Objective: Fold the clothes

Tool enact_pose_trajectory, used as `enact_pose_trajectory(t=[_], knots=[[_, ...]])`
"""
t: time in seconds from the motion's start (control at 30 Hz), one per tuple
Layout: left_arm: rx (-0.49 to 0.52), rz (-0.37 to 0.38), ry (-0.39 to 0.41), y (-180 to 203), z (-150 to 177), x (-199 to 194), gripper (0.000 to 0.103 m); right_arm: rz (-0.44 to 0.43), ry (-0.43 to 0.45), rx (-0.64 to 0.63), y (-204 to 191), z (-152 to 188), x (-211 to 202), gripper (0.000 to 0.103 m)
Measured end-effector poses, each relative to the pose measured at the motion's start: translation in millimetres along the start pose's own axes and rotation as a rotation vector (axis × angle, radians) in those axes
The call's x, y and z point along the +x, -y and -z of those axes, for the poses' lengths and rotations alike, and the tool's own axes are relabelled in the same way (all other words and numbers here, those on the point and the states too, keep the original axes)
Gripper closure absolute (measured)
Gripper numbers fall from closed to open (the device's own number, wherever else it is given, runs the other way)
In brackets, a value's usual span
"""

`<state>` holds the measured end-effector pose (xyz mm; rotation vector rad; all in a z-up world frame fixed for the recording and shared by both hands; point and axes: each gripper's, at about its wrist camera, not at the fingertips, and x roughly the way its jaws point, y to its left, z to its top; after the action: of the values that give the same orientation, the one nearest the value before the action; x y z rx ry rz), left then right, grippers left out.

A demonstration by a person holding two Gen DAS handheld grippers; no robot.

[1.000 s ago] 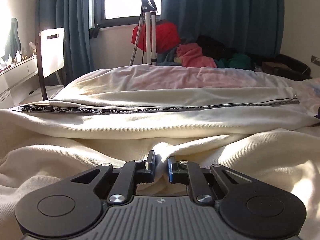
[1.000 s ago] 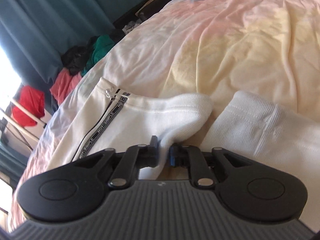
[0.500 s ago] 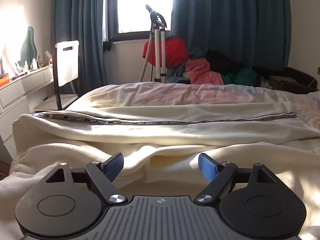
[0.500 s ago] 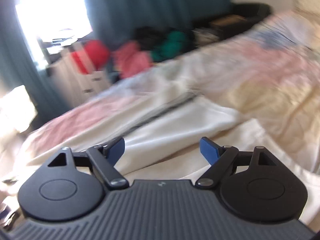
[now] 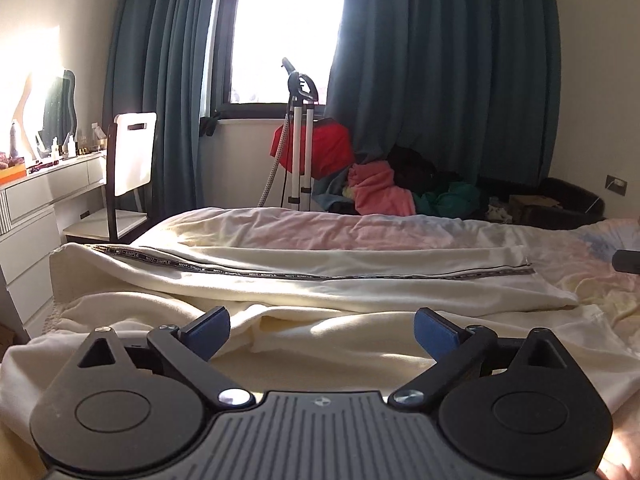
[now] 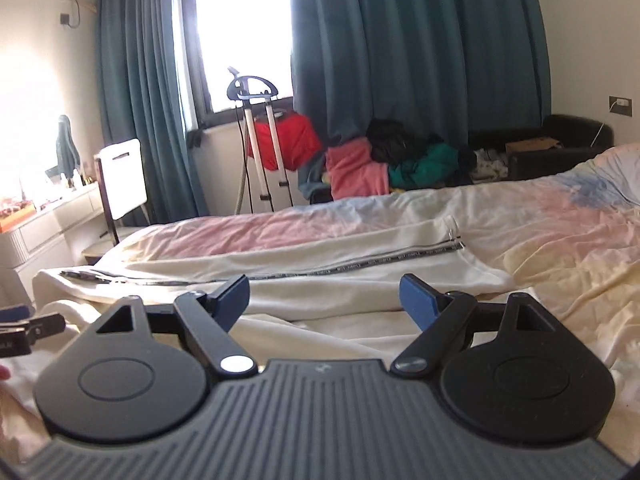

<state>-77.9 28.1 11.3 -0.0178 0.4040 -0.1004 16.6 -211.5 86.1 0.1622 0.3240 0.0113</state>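
Note:
A cream zip-up garment (image 5: 320, 292) lies spread across the bed, its black lettered zipper tape (image 5: 320, 277) running left to right. My left gripper (image 5: 320, 324) hovers above the near fold. Its jaws are opening wide, and nothing is between the blue pads (image 5: 208, 330). In the right wrist view the same garment (image 6: 320, 280) and zipper tape (image 6: 360, 266) lie ahead. My right gripper (image 6: 324, 294) is open and empty above the cloth. One finger of the left gripper shows at that view's left edge.
The bed has a pastel sheet (image 5: 400, 232). Behind it a pile of clothes (image 5: 380, 192) and a garment steamer stand (image 5: 298, 140) sit under the window with teal curtains. A white-backed chair (image 5: 134, 152) and a dresser (image 5: 32, 208) stand to the left.
Both grippers were shut on folds of the cream garment; both let go, opened wide and drew back and up. The right one also rolled from a tilt to level.

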Motion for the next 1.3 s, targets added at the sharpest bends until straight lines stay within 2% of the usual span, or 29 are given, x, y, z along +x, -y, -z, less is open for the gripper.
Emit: enact_pose_trajectory(t=[0.17,0.53,0.8,0.97,1.1,1.3], knots=[[-0.001,0.003,0.004,10,9,0,0.003,0.015,0.065,-0.087,-8,4,-1,0.019],[0.017,-0.019,-0.068,14,26,30,0.003,0.009,0.014,-0.007,1,9,14,0.019],[-0.065,-0.054,-0.142,-9,31,45,0.003,0.009,-0.010,-0.013,-1,10,15,0.019],[-0.141,-0.138,-0.182,-36,31,45,0.003,0.011,-0.037,0.018,5,10,15,0.019],[-0.184,-0.268,-0.206,-64,25,46,0.004,0.020,-0.048,0.042,9,10,14,0.019],[-0.385,-0.401,-0.301,-131,6,42,0.005,0.036,-0.063,0.076,17,11,14,0.019]])
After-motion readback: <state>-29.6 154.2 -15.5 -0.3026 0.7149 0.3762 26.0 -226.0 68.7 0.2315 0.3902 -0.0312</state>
